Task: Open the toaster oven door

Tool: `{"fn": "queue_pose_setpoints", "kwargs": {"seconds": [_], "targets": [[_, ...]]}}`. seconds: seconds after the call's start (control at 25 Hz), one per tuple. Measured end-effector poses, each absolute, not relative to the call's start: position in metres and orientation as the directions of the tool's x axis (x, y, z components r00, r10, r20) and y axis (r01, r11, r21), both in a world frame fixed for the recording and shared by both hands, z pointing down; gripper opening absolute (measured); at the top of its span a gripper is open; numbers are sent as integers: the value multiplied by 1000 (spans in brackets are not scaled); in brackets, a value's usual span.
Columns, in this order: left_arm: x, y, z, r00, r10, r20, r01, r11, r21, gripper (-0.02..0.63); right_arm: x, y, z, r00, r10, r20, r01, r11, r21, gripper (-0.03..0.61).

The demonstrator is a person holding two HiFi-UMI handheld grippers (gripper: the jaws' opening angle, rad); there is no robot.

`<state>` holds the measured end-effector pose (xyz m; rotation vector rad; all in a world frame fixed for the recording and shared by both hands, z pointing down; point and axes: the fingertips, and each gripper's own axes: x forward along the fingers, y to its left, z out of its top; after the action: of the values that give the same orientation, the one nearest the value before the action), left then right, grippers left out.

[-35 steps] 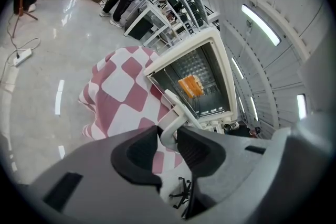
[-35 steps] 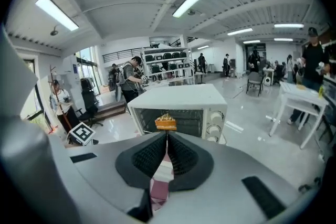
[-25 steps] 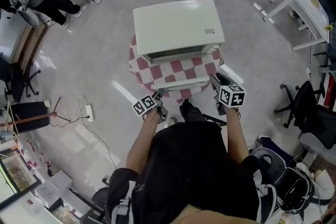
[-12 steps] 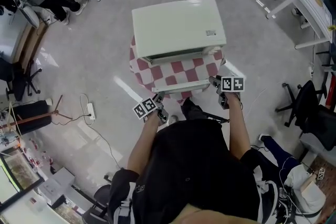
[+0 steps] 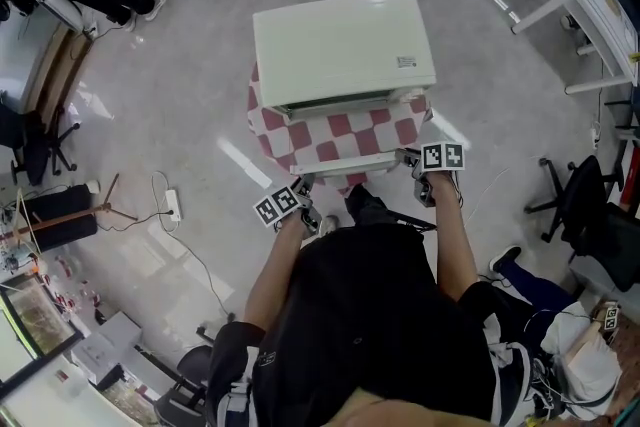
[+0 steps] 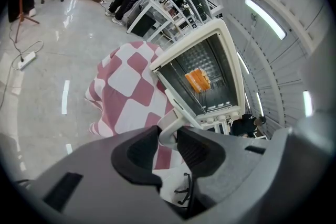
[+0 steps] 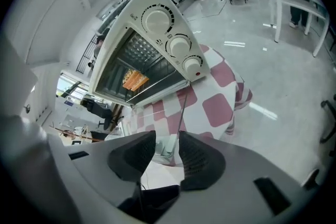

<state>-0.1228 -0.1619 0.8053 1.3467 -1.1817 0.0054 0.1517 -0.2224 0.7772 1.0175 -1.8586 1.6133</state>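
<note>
Left gripper [image 6: 168,136] nipped onto left end of door handle [image 6: 171,122]. Right gripper [image 7: 167,145] looks pinched on handle's right end. Door [image 5: 345,162] already dropped flat over checked cloth [image 5: 330,137]. Toaster oven [image 5: 343,50] mouth gaping, orange food [image 6: 197,80] on rack. Handle likely stiff, smooth, slippery bar; door light, hinged, glass. Grip handle ends, ease gently. Against second ago: right gripper swung in from off door's corner, left unmoved.
</note>
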Motion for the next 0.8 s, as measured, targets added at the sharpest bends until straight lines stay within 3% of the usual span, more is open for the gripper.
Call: {"fn": "queue_pose_setpoints", "kwargs": {"seconds": [0.4,0.64,0.8], "targets": [[-120,-157,804,523,-592,613,-578,283,766,118,151,-220,780,-617,-220,756,-780,38,-625,156],[-135,-110,815,566,-566,599,-530,306,790,214,152,-216,786,-595,-215,774,-800,63,-597,155],[-173,-100,818,501,-621,604,-509,353,785,229,151,-215,788,-597,-219,772,-797,58,-601,152]]}}
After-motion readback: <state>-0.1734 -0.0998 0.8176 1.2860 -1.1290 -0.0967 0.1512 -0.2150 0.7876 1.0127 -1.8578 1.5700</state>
